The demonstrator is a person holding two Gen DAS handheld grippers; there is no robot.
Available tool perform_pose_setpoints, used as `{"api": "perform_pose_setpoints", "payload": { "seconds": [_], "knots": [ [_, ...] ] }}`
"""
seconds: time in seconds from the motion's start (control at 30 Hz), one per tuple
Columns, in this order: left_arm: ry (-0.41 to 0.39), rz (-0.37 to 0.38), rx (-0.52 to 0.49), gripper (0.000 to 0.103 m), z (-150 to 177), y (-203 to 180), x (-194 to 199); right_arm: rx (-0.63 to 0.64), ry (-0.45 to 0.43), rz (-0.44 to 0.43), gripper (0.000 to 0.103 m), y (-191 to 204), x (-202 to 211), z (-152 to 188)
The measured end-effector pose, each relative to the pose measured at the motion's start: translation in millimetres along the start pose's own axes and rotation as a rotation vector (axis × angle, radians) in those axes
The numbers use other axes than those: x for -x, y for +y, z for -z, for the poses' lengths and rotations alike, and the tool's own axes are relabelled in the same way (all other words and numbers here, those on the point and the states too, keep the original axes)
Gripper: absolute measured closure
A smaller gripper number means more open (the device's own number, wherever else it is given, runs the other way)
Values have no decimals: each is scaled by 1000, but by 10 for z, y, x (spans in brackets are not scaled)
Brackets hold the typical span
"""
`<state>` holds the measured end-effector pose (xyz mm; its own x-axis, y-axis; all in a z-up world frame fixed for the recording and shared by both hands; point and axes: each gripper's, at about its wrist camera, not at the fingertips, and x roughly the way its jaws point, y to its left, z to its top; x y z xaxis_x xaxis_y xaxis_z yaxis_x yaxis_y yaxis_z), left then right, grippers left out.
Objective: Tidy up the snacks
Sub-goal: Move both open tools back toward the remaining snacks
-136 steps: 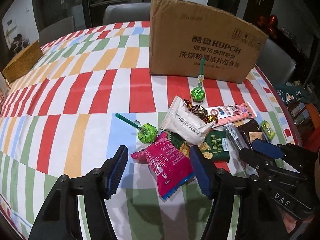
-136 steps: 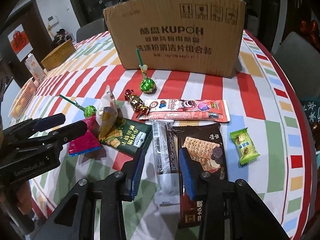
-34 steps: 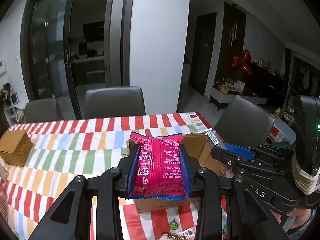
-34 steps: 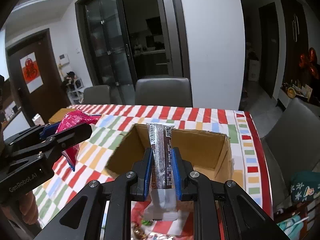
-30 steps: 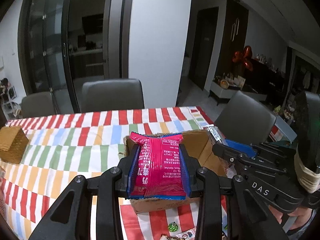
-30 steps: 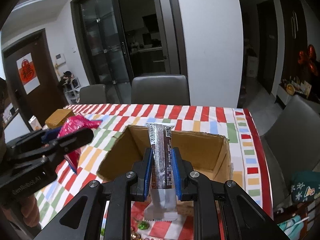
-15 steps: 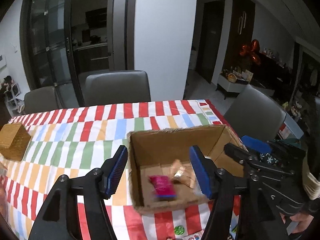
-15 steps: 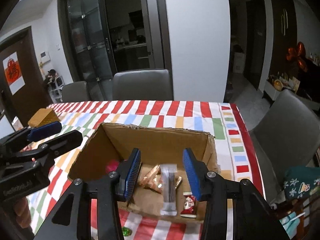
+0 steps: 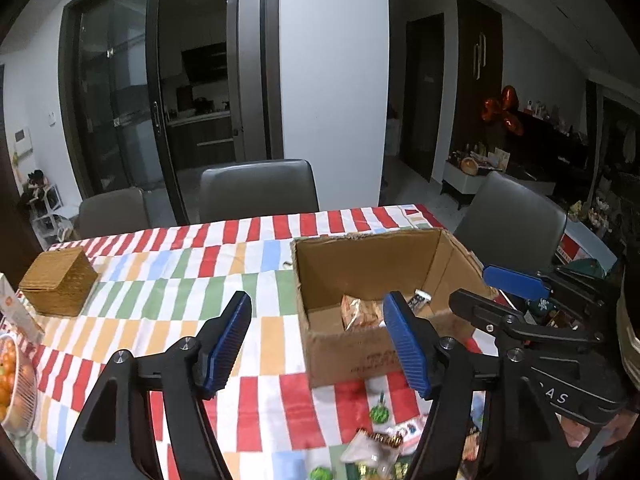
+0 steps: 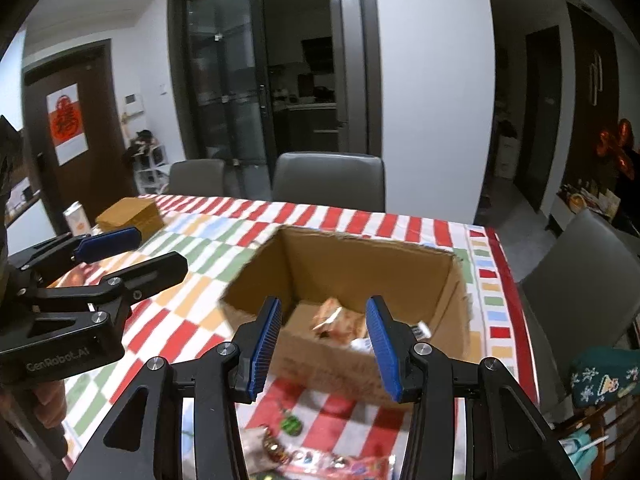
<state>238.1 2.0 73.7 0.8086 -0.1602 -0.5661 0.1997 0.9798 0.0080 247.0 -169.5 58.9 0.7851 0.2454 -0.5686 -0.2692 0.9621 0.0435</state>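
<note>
both claws hang above the near edge of the cardboard box (image 9: pixel 376 276), fingers spread wide with nothing between them: the left claw (image 9: pixel 320 344) sits left of the box mouth, the right claw (image 10: pixel 324 348) straight over its near wall. a second ago each was pinching a snack, the left a pink packet and the right a dark wrapped bar; half a second ago both were already spread and those snacks were falling, blurred, into the box. now the pink packet cannot be found inside from either view. the near wall of the box and the blue finger pads hide most of the floor.

what does show in the box is a crinkled orange-brown packet (image 10: pixel 332 316) lying near the middle of the floor, and to its right a dark bar end (image 9: pixel 418 300) with a white tip against the right wall, partly behind the right finger of each claw. the box is plain brown, open at the top, standing on the striped desk (image 9: pixel 168 280).

snacks left on the desk, near of the box, are cut off at the bottom edge and blurred: a green lollipop head (image 10: pixel 291 424), a gold-foil sweet (image 10: pixel 274 449), a long pink-printed packet (image 10: pixel 340 462). a woven box (image 9: pixel 58 282) sits far left.
</note>
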Motion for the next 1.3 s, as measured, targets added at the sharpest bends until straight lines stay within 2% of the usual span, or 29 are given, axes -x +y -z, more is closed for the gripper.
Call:
{"api": "perform_pose_setpoints", "payload": {
  "seconds": [0.2, 0.67, 1.0, 1.17, 1.3],
  "knots": [
    [2, -8, -8, 34, 221, 30, 252, 18, -2, -59, 58, 210, 156, 183],
    [59, -36, -16, 33, 885, 5, 592, 46, 50, -114, 58, 531, 325, 688],
    [145, -11, 25, 33, 1414, 84, 554, 90, 137, -126, 58, 691, 236, 1041],
    [205, 7, 38, 33, 1633, 123, 396, 125, 194, -135, 58, 752, 105, 1201],
    [221, 24, 52, 33, 1769, 159, 261, 127, 245, -143, 58, 760, -61, 1293]
  ]
}}
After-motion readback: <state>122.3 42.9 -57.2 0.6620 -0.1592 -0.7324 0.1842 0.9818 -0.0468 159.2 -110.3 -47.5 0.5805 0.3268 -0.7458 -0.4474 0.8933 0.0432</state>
